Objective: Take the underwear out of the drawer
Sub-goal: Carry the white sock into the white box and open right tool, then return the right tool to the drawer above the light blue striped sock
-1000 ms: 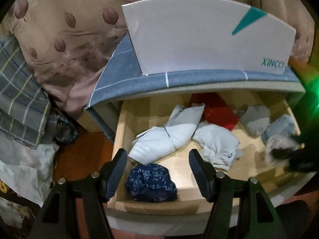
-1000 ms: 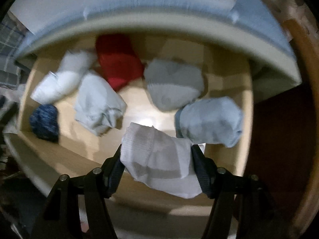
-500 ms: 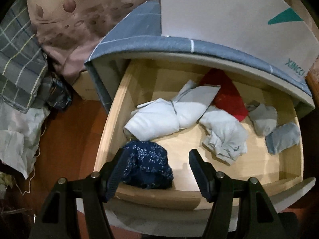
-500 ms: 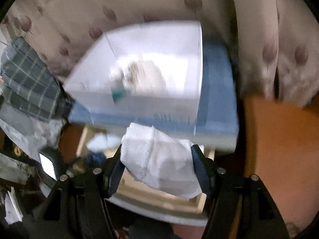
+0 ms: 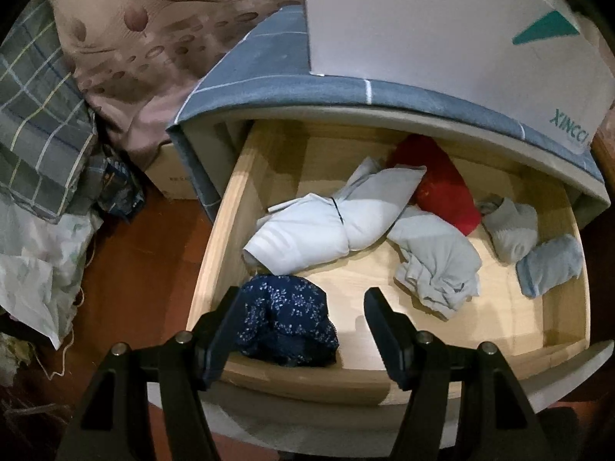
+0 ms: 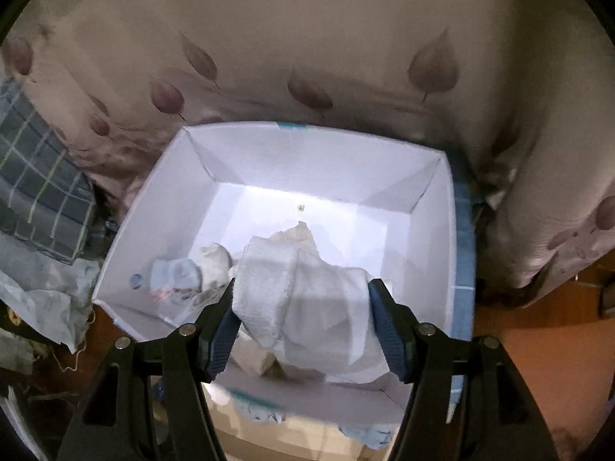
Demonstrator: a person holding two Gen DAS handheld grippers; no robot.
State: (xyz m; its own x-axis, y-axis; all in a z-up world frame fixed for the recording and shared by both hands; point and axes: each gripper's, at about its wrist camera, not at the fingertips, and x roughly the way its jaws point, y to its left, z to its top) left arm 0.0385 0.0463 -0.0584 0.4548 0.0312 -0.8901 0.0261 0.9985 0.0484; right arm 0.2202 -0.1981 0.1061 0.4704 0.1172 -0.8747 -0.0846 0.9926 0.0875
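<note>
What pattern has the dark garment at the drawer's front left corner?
Navy garment with small white flowers; left wrist view shows it best.

**Open tops, crowded floors**

The drawer (image 5: 246, 176) is open from above, but the cabinet top (image 5: 346, 88) overhangs its back part, covering the red garment (image 5: 446, 188). Bare wood shows in the middle front, between the navy bundle (image 5: 286, 319) and the grey bundle (image 5: 438, 265), and along the back left. The white bundle (image 5: 319, 226) fills the left middle; two socks (image 5: 513, 230) block the right side.

The white box (image 6: 315, 161) has an open top and a clear back half; small garments (image 6: 180, 274) lie at its front left. The curtain (image 6: 307, 38) hangs close behind.
</note>
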